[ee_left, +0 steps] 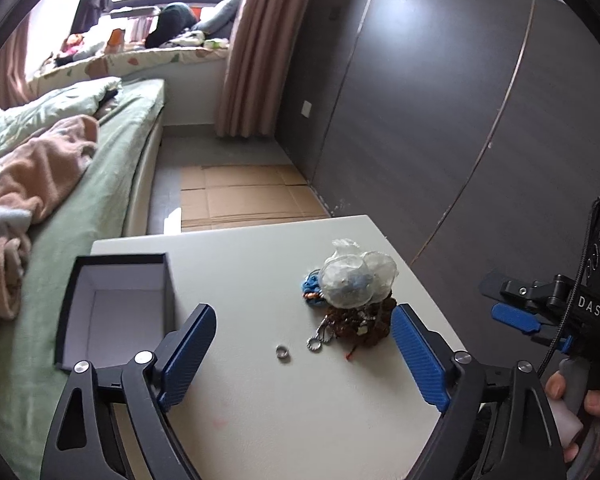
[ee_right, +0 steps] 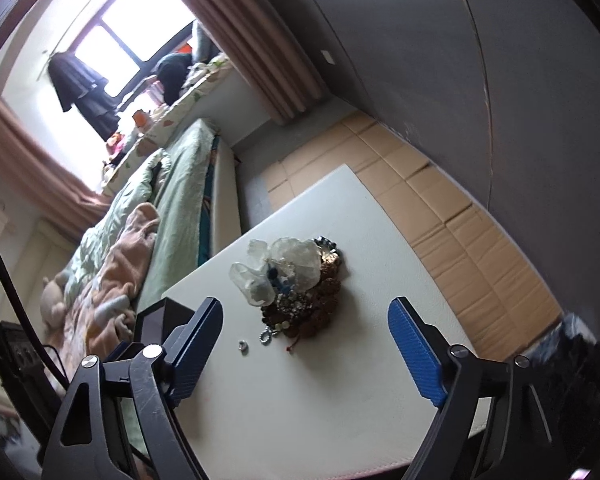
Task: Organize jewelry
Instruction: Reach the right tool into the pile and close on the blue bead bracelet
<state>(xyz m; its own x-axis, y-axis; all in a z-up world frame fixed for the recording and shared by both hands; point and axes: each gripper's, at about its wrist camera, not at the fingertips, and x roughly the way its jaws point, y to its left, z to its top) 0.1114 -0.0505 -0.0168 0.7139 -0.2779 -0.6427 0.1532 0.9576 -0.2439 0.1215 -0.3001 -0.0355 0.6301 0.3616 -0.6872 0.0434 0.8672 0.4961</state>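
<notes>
One heap of jewelry sits toward the far right part of a white table, apart from every edge. Its base is a coil of dark brown beads mixed with pale beads and a silver chain trailing toward the near side; crumpled clear plastic bags lie on top, with something blue and orange poking out at the left. The pile is roughly round, so no clear long axis or heading can be told. A small silver ring lies flat on the table by itself, just near of the heap and not touching it.

At the table's left edge stands an open dark box, pale inside, with nothing visible in it. Beyond the table are flattened cardboard sheets on the floor, a dark grey wardrobe wall, a bed with green sheets and a peach blanket, pink curtains and a bright window.

Both tools hover over the near side of the table: the left gripper and the right gripper each have blue pads spread wide with nothing between them, touching nothing. A hand holds the right tool.
</notes>
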